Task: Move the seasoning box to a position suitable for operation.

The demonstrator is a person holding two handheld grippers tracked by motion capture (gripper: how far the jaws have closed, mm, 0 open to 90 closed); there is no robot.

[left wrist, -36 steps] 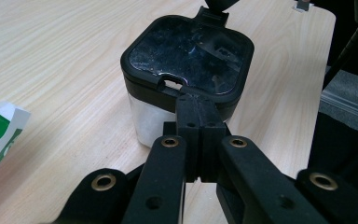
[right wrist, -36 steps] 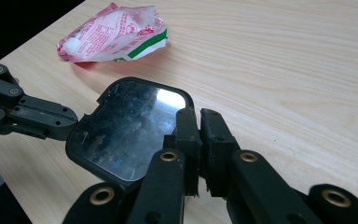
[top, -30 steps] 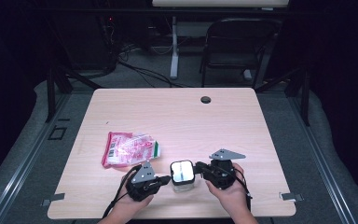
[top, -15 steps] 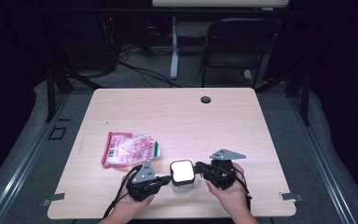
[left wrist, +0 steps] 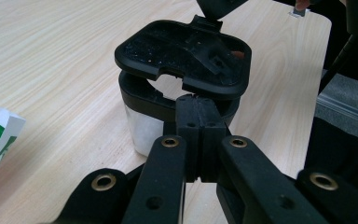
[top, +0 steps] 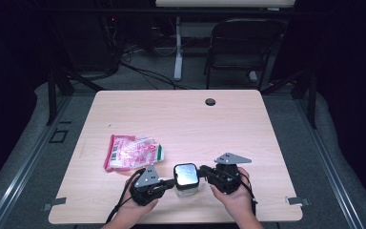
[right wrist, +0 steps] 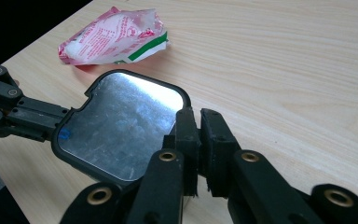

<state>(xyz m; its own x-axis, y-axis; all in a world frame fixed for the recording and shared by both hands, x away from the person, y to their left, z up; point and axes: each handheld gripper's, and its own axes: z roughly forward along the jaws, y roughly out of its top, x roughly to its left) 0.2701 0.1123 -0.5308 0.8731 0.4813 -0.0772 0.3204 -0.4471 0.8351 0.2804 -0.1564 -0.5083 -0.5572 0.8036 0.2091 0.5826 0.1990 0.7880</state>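
A small clear container (top: 187, 190) with white contents stands near the table's front edge. My left gripper (top: 171, 182) comes at it from the left. Its jaws (left wrist: 198, 100) are shut on the container's black rim (left wrist: 140, 95). The black-framed lid (top: 186, 174) with a shiny face (right wrist: 121, 126) hovers tilted just above the rim (left wrist: 182, 49). My right gripper (top: 202, 171) holds the lid by its right edge. Its jaws (right wrist: 198, 114) have just been opening a little, with the lid's edge still between them.
A crumpled red, white and green bag (top: 133, 151) lies left of the container, beyond my left gripper (right wrist: 116, 35). A dark round grommet (top: 210, 101) sits near the table's far edge. A chair (top: 240, 43) stands behind the table.
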